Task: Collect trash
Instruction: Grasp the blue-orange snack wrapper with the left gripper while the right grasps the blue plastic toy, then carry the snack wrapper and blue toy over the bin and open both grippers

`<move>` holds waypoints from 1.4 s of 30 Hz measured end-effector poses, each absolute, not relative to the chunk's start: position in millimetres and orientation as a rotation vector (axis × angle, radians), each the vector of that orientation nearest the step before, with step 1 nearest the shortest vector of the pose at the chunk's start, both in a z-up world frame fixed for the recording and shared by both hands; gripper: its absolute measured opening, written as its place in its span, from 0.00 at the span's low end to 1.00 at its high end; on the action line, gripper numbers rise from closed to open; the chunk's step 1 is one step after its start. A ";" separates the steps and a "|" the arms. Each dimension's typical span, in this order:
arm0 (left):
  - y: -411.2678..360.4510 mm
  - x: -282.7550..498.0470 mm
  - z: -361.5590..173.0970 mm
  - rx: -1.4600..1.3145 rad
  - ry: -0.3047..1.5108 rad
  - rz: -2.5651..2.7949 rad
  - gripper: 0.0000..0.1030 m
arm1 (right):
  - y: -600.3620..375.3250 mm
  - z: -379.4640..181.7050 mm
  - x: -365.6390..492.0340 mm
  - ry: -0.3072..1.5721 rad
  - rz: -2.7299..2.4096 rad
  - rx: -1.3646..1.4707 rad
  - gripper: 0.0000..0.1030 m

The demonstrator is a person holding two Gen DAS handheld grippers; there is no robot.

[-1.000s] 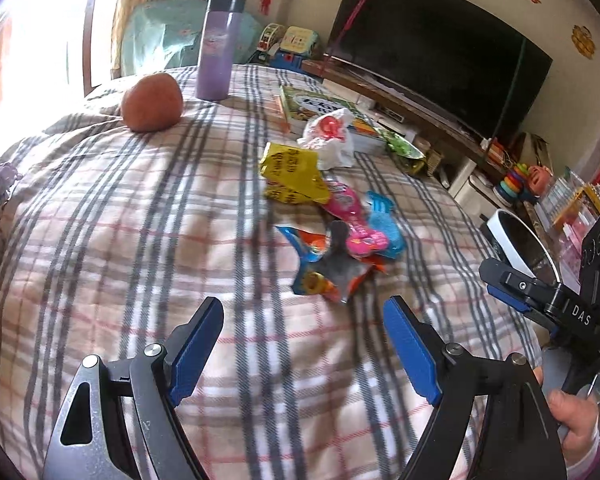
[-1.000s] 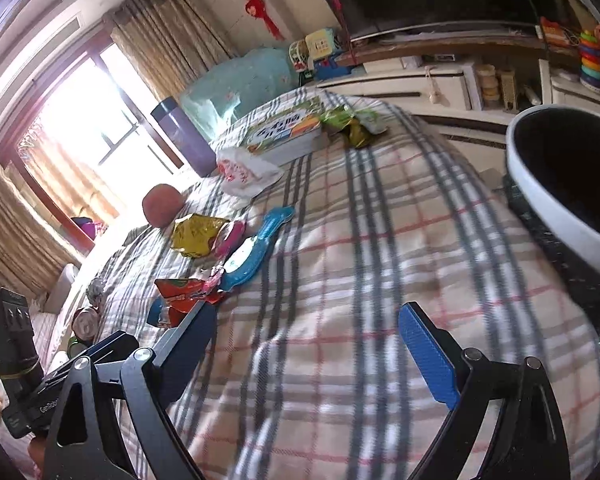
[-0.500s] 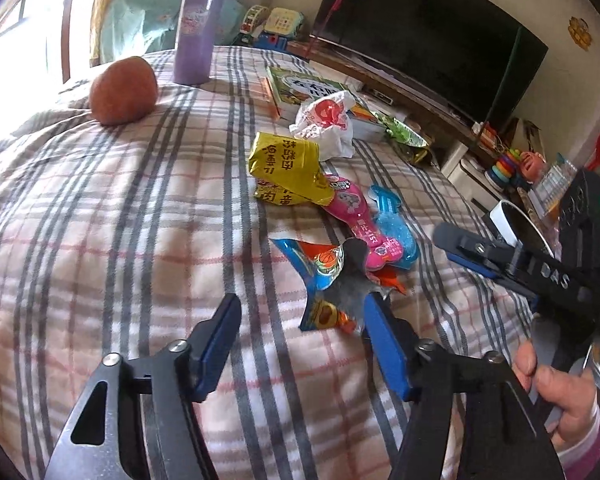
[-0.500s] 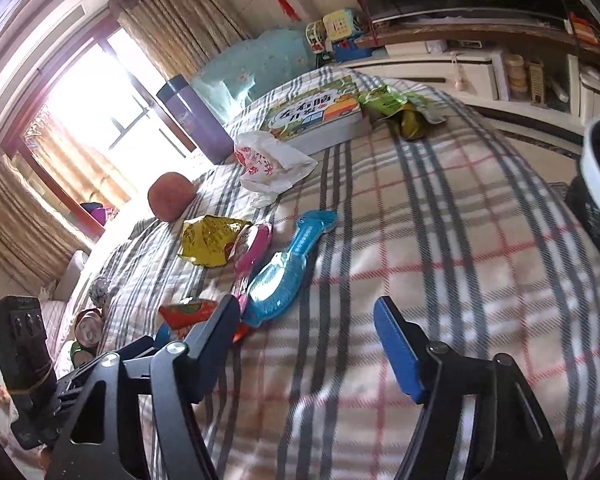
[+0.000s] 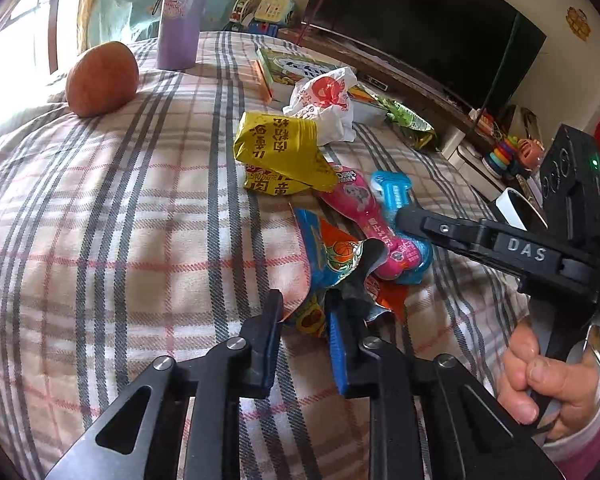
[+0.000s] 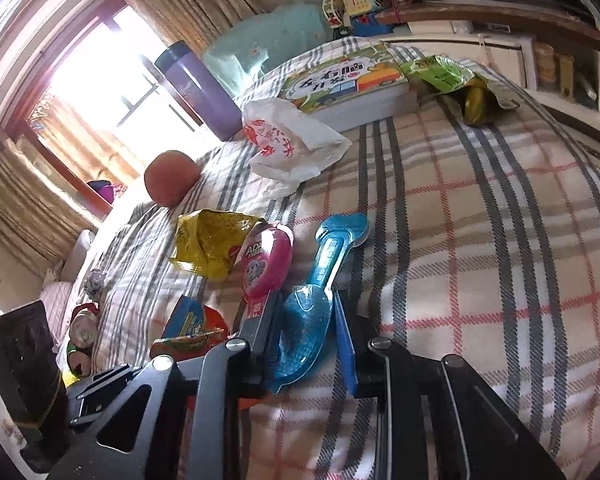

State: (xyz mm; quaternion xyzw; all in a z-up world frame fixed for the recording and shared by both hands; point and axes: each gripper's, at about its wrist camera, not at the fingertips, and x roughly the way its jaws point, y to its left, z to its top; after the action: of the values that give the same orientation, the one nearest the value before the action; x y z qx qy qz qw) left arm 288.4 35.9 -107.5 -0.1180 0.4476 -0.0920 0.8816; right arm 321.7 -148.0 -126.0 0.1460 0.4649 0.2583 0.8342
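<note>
Several wrappers [image 5: 284, 152] (crumpled), plaid cloth [image 5: 140, 220], television [image 5: 420, 28]

Both tools closed in — left tool [image 5: 302, 320] on orange wrapper [image 5: 332, 256], right tool [image 6: 305, 330] on blue package [image 6: 312, 312].

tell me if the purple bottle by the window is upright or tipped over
Upright. The purple bottle stands on its base on the plaid blanket, dark cap on top, next to the orange fruit.

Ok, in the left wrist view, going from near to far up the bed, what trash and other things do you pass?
Left gripper → orange-blue snack wrapper → yellow packet → white plastic bag → purple bottle.
</note>
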 end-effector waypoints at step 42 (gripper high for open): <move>-88.5 279.5 -53.2 -0.111 0.842 -0.441 0.17 | -361.1 -69.7 232.8 0.743 0.269 0.548 0.16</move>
State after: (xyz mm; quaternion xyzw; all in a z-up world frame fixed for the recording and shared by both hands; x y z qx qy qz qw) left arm 279.5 -88.5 -53.2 -0.0535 0.4051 -0.2123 0.8877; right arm 232.8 -361.1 -69.7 0.2635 0.3572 0.1292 0.8867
